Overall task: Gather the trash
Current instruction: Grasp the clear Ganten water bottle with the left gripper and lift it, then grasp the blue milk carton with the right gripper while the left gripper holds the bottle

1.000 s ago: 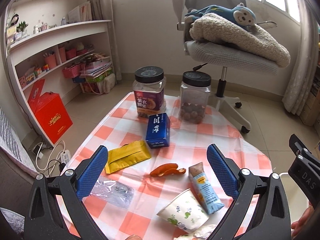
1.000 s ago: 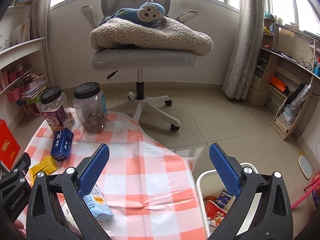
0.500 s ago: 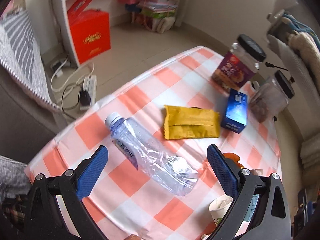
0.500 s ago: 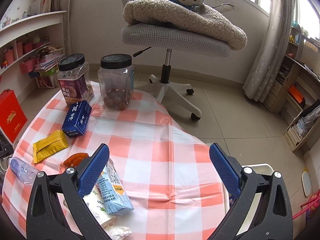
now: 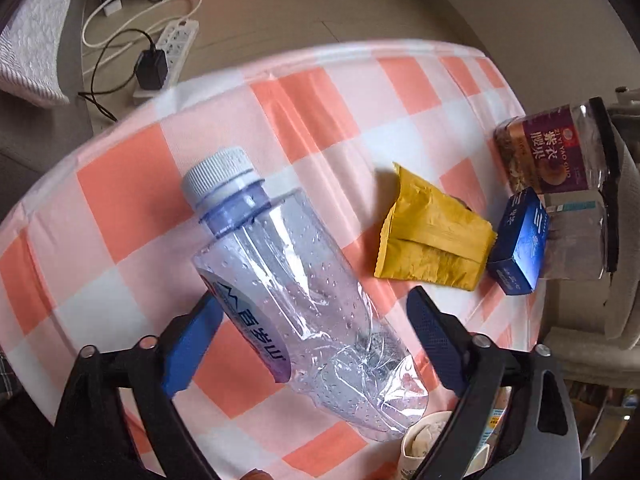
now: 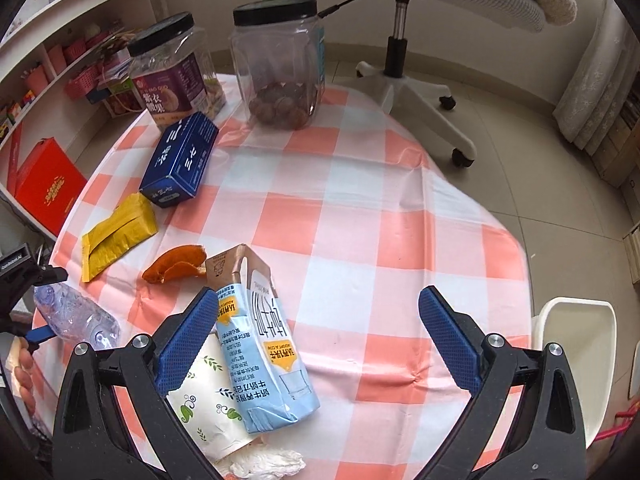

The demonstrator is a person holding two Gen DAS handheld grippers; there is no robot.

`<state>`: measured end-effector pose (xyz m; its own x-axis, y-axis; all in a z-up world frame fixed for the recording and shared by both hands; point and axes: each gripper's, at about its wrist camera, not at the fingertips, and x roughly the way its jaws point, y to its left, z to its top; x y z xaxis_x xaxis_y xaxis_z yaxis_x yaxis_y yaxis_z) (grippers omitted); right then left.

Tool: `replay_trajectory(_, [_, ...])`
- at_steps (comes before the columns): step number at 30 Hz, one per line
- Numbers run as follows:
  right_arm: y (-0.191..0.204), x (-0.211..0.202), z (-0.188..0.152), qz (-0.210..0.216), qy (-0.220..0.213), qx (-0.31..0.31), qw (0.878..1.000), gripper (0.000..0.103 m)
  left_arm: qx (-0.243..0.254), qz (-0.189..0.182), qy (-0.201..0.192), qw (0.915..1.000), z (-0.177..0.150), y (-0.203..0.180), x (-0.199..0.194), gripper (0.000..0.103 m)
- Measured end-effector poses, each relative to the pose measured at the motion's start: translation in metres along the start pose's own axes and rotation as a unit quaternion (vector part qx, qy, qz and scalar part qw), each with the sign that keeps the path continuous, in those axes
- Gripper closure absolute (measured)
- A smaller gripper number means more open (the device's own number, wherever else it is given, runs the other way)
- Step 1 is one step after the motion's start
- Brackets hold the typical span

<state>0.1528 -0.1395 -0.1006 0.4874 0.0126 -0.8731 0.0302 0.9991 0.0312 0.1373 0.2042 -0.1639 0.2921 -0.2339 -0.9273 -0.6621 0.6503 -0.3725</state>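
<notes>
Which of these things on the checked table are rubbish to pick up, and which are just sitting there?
Rubbish: crushed plastic bottle, yellow wrapper, orange peel, milk carton, paper cup, crumpled tissue.

Just sitting there: two black-lidded jars, blue box, probably.

Bottle (image 5: 288, 300) label: 百岁山; jar (image 6: 172, 76): 紫衣腰果; carton (image 6: 260, 344): ADOPT A COW

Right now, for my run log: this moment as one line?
step: grasping bottle | left tongs: closing around crushed bottle, not gripping | right tongs: open above milk carton
</notes>
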Motion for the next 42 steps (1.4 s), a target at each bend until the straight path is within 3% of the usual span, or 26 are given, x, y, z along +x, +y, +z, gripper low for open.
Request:
replay_trajectory(5, [0.011, 0.014, -0.001, 0.005, 0.019, -0.022, 1.000, 0.007, 0.075, -0.015, -0.022, 0.9968, -0.005, -0.020, -0.012, 0.055])
replay_trajectory(10, [0.013, 0.030, -0.001, 0.020, 0.044, -0.016, 0.999, 0.007, 0.144, -0.033, -0.035, 0.9883, -0.019, -0.036, -0.031, 0.057])
replay_trajectory(12, [0.016, 0.034, -0.002, 0.018, 0.048, -0.022, 0.998, 0.012, 0.165, -0.046, -0.033, 0.9847, -0.026, -0.042, -0.038, 0.057])
replay_trajectory(15, [0.019, 0.040, -0.003, 0.023, 0.063, -0.029, 0.997, 0.024, 0.206, -0.049, -0.052, 0.9760, -0.037, -0.053, -0.052, 0.057])
replay_trajectory(18, [0.021, 0.046, -0.004, 0.032, 0.077, -0.030, 0.996, 0.042, 0.245, -0.038, -0.084, 0.9650, -0.048, -0.063, -0.065, 0.057])
replay_trajectory(20, [0.022, 0.049, -0.006, 0.035, 0.082, -0.033, 0.995, 0.075, 0.270, -0.029, -0.107, 0.9565, -0.054, -0.070, -0.070, 0.057])
replay_trajectory(23, [0.021, 0.045, -0.005, 0.031, 0.072, -0.031, 0.996, 0.075, 0.300, -0.016, -0.140, 0.9435, -0.063, -0.079, -0.078, 0.057])
replay_trajectory(26, [0.015, 0.032, 0.000, 0.040, 0.048, -0.018, 0.998, 0.075, 0.316, -0.017, -0.157, 0.9357, -0.068, -0.087, -0.083, 0.057])
replay_trajectory(35, [0.011, -0.019, 0.011, 0.071, -0.030, -0.003, 0.997, 0.075, 0.337, -0.023, -0.181, 0.9235, -0.085, -0.102, -0.089, 0.057])
replay_trajectory(42, [0.002, -0.040, 0.011, 0.079, -0.060, 0.008, 0.995, 0.075, 0.355, -0.027, -0.192, 0.9145, -0.102, -0.115, -0.090, 0.057])
